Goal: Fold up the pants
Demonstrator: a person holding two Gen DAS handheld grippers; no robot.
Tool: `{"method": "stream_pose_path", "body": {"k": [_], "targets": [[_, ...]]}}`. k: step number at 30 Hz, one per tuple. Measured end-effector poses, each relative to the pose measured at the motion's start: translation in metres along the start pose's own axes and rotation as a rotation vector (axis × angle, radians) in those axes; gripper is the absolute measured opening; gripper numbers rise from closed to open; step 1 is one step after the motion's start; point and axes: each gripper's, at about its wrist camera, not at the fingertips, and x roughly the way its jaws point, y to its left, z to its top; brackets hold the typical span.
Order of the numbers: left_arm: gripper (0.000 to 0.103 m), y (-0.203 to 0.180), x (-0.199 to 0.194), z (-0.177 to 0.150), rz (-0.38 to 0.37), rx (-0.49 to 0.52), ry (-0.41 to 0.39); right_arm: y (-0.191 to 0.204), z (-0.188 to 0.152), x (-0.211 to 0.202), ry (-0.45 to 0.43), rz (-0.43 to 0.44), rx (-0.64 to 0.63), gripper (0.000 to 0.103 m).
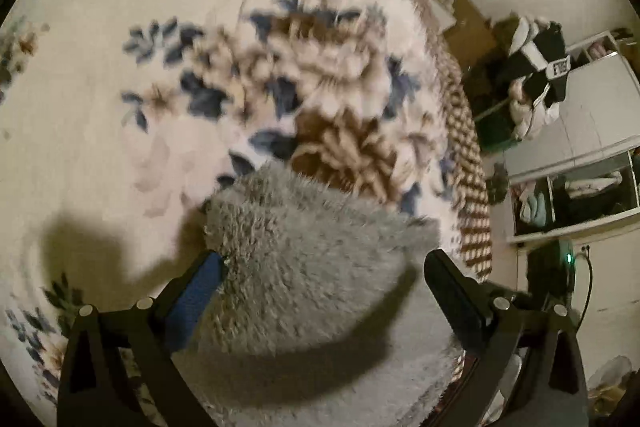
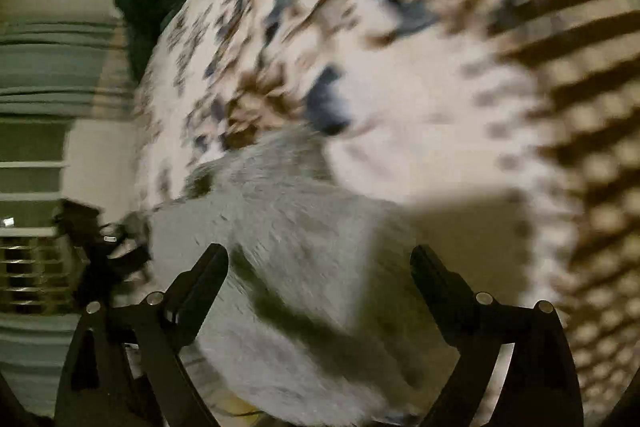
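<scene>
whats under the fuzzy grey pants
The fuzzy grey pants lie on a floral blanket in cream, blue and brown, which shows all around them. The stretch of blanket directly beneath them is covered, so whether anything else lies there cannot be seen.

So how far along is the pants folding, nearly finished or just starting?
Partly done, it seems. The fuzzy grey pants lie bunched in a compact heap on the floral blanket, so some folding looks done. Both the left gripper and the right gripper stand open over the pants, gripping nothing. Whether another fold is left, I cannot tell: the blurred views hide the whole shape.
</scene>
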Motion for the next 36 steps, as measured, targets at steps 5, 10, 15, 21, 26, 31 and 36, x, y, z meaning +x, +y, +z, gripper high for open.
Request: {"method": "stream_pose_path", "body": {"k": [5,10,15,21,26,31,36], "targets": [[0.048,0.001,-0.002,0.001,-0.033,0.067,-0.052,0.036,0.002,0.006,-0.083,-0.146,-0.16,0.025],[0.042,0.008,-0.01,0.008,-0.064,0.033,-0.09,0.065,-0.002,-0.031,-0.222,-0.142,-0.21,0.02],[0.033,0.025,-0.001,0.035,-0.093,-0.091,-0.11,0.064,0.029,-0.036,-0.257,-0.194,-0.184,0.02],[0.034,0.042,0.006,0.055,-0.117,-0.16,-0.067,0.025,0.038,-0.005,-0.106,-0.282,-0.114,0.026],[0.088,0.026,-0.025,0.035,-0.094,-0.116,-0.076,0.009,0.012,-0.018,-0.096,-0.2,-0.027,0.075],[0.088,-0.001,-0.042,0.0,-0.117,-0.077,-0.083,-0.028,-0.022,-0.011,-0.042,-0.125,0.075,0.089],[0.088,-0.019,-0.006,-0.025,0.032,0.015,-0.048,-0.057,-0.063,0.005,0.008,0.027,0.206,0.03]]}}
